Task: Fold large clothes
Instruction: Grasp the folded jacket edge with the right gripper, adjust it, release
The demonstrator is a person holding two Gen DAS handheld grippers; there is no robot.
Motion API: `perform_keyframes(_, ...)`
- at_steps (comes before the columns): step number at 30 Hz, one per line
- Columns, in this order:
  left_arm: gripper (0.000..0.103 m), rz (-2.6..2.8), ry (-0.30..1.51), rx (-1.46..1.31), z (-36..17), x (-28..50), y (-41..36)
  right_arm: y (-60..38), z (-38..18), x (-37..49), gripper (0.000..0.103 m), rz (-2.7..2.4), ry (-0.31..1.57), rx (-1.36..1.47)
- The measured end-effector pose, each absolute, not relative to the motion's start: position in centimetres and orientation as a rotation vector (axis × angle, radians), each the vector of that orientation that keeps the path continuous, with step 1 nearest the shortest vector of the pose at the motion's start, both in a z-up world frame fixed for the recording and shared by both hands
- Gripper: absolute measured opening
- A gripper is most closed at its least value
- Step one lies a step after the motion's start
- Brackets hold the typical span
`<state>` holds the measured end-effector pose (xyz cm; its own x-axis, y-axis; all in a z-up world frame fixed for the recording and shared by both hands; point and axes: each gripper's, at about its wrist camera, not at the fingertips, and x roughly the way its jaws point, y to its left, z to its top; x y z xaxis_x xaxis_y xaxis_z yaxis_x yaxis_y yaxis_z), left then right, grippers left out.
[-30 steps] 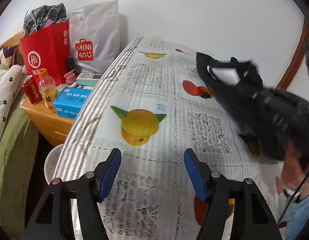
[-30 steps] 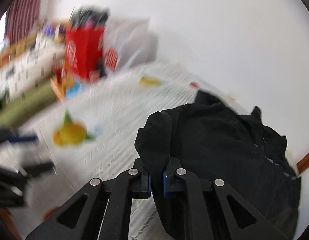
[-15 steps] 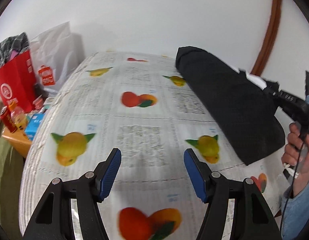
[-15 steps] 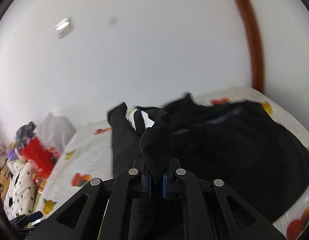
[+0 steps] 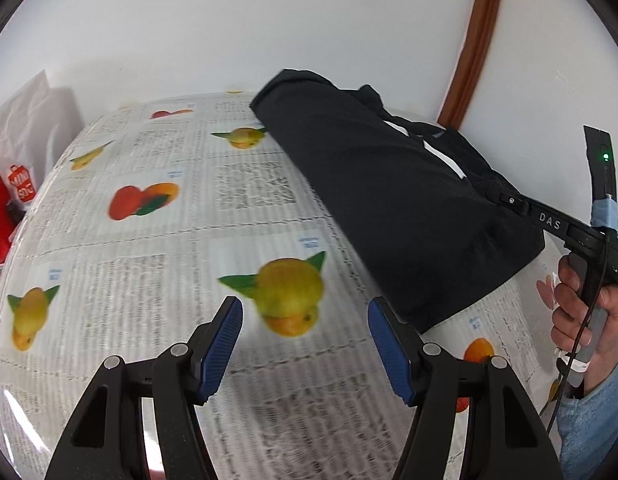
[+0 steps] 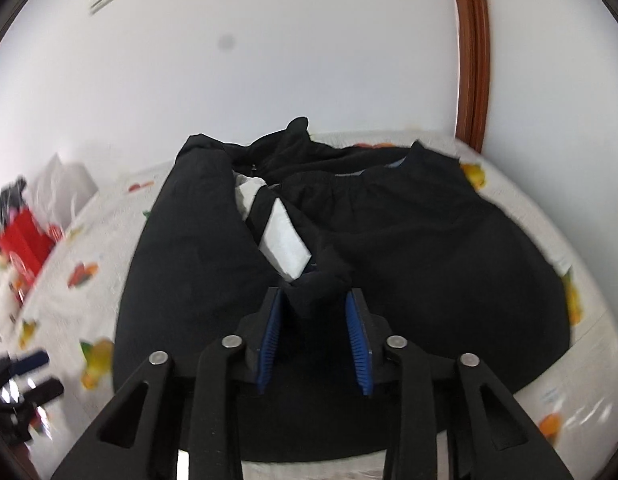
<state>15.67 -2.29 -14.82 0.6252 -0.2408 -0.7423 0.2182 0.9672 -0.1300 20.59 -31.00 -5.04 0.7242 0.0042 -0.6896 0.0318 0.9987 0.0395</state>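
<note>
Right wrist view: my right gripper (image 6: 314, 330) stands parted around a bunched fold of the black garment (image 6: 429, 248); left gripper (image 5: 305, 344), lower centre, is apart and empty. Fabric could snag when I withdraw.

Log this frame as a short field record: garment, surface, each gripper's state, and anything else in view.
garment: black fabric garment with white panels, spread on the table near the wall
surface: fruit-print tablecloth
left gripper: open, empty, above the cloth, apart from the garment
right gripper: jaws parted, a bunch of the garment's fabric between the blue pads; grip unclear
other: white shopping bag at the table's far left; brown wooden frame on the wall
</note>
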Motion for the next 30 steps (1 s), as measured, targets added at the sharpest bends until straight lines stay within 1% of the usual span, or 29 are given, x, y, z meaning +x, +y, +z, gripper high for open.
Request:
perform_keyframes(2, 0.063, -0.282, 0.864, -0.023, -15.2, 15.7, -3.4, -31.9, -4.8, 19.7, 0.044, -0.027, 0.754, -0.007)
perform_keyframes(10, 0.063, -0.344, 0.900, -0.033, -17.4, 15.9, -7.4, -37.0, -6.1, 18.9, 0.044, -0.142, 0.793, -0.131)
perform_keyframes(11, 0.063, -0.350, 0.907, -0.037, -17.6, 15.9, -7.8, -37.8, -6.6, 19.1, 0.043, -0.156, 0.813, -0.125)
perform_keyframes(12, 0.063, -0.356, 0.910, -0.039, -17.7, 16.1, -8.2, -38.4, -7.0, 19.1, 0.036, -0.165, 0.831, -0.113)
perform_keyframes(13, 0.061, -0.355, 0.907, -0.035, -17.8, 16.1, -8.6, -39.0, -7.5, 19.3, 0.031, -0.168, 0.854, -0.094)
perform_keyframes(14, 0.059, -0.348, 0.903, -0.028, -17.9, 16.2, -8.9, -39.5, -8.2, 19.5, 0.020, -0.162, 0.880, -0.078)
perform_keyframes(16, 0.046, -0.336, 0.903, -0.016, -18.1, 16.5, -9.3, -39.6, -8.9, 19.8, 0.016, -0.150, 0.893, -0.078)
perform_keyframes(17, 0.045, -0.339, 0.909, -0.022, -18.2, 16.8, -9.4, -39.5, -9.4, 19.9, 0.014, -0.151, 0.894, -0.092)
perform_keyframes(18, 0.040, -0.343, 0.914, -0.040, -18.3, 16.8, -9.4, -39.4, -9.7, 19.9, 0.012, -0.153, 0.895, -0.100)
perform_keyframes(19, 0.034, -0.350, 0.916, -0.054, -18.3, 16.9, -9.2, -39.1, -10.0, 19.9, 0.008, -0.154, 0.900, -0.112)
perform_keyframes(20, 0.032, -0.345, 0.916, -0.061, -18.4, 16.8, -9.1, -38.8, -10.2, 20.0, 0.003, -0.153, 0.905, -0.118)
perform_keyframes(21, 0.029, -0.342, 0.911, -0.061, -18.4, 16.7, -9.0, -38.4, -10.3, 20.2, 0.002, -0.149, 0.915, -0.128)
perform_keyframes(22, 0.023, -0.343, 0.910, -0.060, -18.4, 16.6, -9.0, -38.0, -10.4, 20.3, 0.002, -0.150, 0.922, -0.136)
perform_keyframes(23, 0.020, -0.342, 0.909, -0.059, -18.4, 16.7, -8.9, -37.5, -10.5, 20.4, 0.002, -0.160, 0.923, -0.153)
perform_keyframes(25, 0.010, -0.325, 0.901, -0.063, -18.1, 16.4, -8.5, -36.7, -10.7, 20.5, 0.002, -0.173, 0.921, -0.197)
perform_keyframes(30, 0.006, -0.298, 0.874, -0.081, -17.7, 15.7, -6.0, -35.5, -10.4, 20.2, 0.002, -0.140, 0.921, -0.160)
